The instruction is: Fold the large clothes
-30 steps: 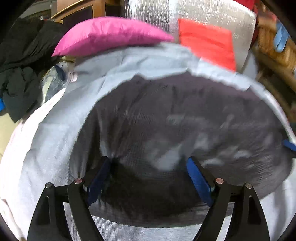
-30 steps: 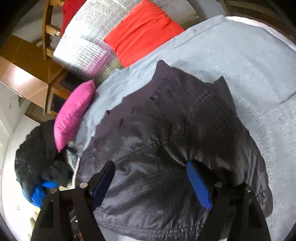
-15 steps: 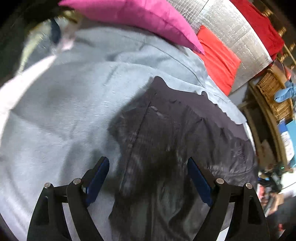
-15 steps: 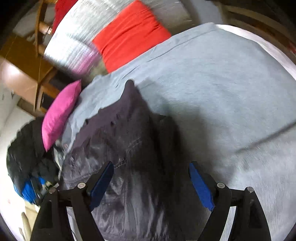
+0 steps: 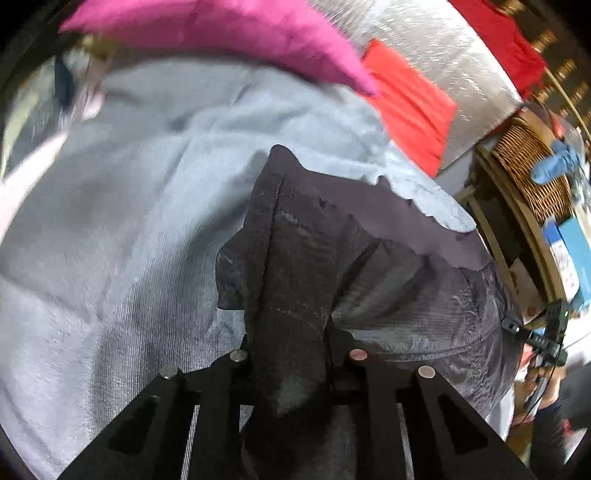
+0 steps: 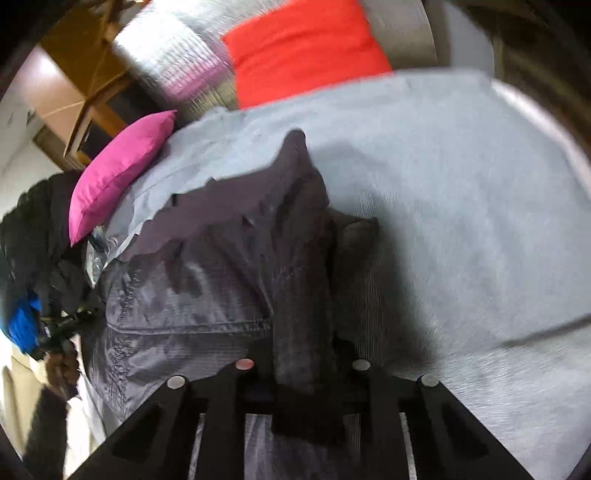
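Dark garment (image 5: 295, 266) on grey bedspread (image 5: 129, 221); pink pillow (image 6: 118, 170), red cushion (image 6: 306, 48) beyond.

We note a bed under a pale grey blanket (image 6: 461, 206), a pink pillow (image 5: 229, 33) and a red cushion (image 6: 306, 48) at its head, silver quilted padding (image 5: 443, 55) behind, a wicker basket (image 5: 532, 173) and a wooden cabinet (image 6: 85, 92).

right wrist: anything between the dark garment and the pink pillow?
Only bare grey-blue blanket separates the dark garment from the pink pillow. Left wrist view shows the same.
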`<state>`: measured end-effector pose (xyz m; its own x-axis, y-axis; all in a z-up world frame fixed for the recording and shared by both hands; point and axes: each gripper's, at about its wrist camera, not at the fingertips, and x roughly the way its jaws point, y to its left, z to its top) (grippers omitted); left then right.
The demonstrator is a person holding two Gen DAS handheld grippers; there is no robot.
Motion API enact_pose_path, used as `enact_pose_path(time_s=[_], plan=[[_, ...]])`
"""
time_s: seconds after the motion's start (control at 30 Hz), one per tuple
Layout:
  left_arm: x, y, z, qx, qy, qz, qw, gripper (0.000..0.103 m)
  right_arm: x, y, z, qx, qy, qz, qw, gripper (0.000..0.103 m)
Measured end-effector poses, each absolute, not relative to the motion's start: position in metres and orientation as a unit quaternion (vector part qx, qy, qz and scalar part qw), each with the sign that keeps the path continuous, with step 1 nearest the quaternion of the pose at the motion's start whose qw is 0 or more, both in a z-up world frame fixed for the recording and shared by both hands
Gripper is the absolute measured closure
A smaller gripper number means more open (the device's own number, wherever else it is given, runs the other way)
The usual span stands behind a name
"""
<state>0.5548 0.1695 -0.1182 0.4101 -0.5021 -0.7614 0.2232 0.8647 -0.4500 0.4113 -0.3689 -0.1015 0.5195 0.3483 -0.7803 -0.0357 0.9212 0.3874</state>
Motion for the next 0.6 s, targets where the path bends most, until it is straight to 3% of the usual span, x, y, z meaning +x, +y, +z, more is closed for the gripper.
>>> enact_pose_path(time_s=[0.07,0.17,0.27,0.3,0.33,0.4,0.6], plan=[[0.560,0.165,-0.140,-0.139,0.523,-0.208,0.815,0.075,0.412,-0.372,-0.108,0.159,0.479,0.098,0.857,0.085],[0.560,0.160,-0.131,-0.124,0.524,-0.184,0.822,0.070,0.415,-0.377,-0.137,0.203,0.491,0.084,0.843,0.083],[0.544,0.148,-0.108,-0.060,0.499,-0.156,0.851,0.063,0.409,-0.385,-0.128,0.233,0.486,0.076,0.839,0.070],[0.536,0.147,-0.099,-0.051,0.486,-0.148,0.860,0.058,0.406,-0.389,-0.122,0.232,0.484,0.070,0.841,0.063],[0.533,0.153,-0.092,-0.049,0.474,-0.141,0.868,0.055,0.404,-0.390,-0.117,0.226,0.479,0.062,0.846,0.046],[0.518,0.154,-0.078,-0.042,0.445,-0.123,0.886,0.044,0.397,-0.396,-0.098,0.216,0.453,0.048,0.864,0.029],[0.472,0.115,-0.046,-0.031,0.381,-0.164,0.909,0.039,0.422,-0.386,-0.076,0.163,0.438,0.048,0.883,0.029]])
